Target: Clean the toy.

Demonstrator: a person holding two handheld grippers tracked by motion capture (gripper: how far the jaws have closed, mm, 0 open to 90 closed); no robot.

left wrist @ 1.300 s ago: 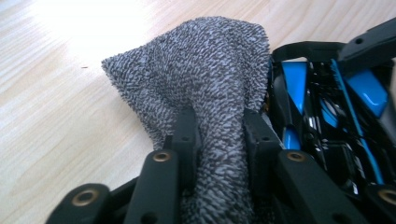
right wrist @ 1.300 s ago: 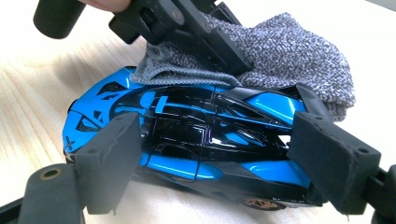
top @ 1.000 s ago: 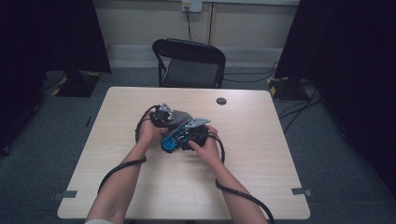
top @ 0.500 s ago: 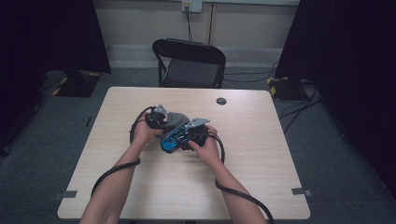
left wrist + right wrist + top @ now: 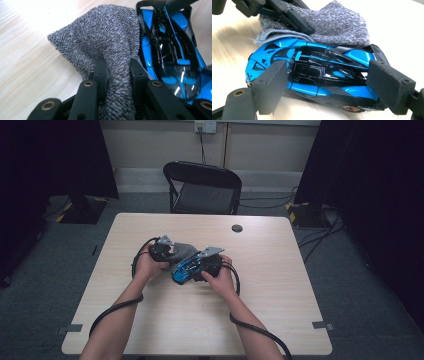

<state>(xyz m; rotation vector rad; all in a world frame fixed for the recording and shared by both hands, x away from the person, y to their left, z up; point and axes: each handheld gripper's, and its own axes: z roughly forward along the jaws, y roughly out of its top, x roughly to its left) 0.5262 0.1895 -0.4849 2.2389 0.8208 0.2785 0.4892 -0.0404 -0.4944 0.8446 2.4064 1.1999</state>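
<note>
Grey terry cloth (image 5: 110, 47), bunched at centre frame in the left gripper view, is pinched between the nearly closed jaws of the left gripper (image 5: 117, 72). A glossy blue and black toy car (image 5: 312, 75), at mid-frame in the right gripper view, is clamped nose and tail by the wide-set right gripper (image 5: 329, 87). The car could be twisted out of that lengthwise hold if the cloth is dragged hard across it.

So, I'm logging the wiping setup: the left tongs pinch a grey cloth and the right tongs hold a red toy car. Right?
Not quite: the toy car is blue and black, not red, as the right gripper view shows. The left tongs do pinch the grey cloth, and the right tongs hold the car.
</note>
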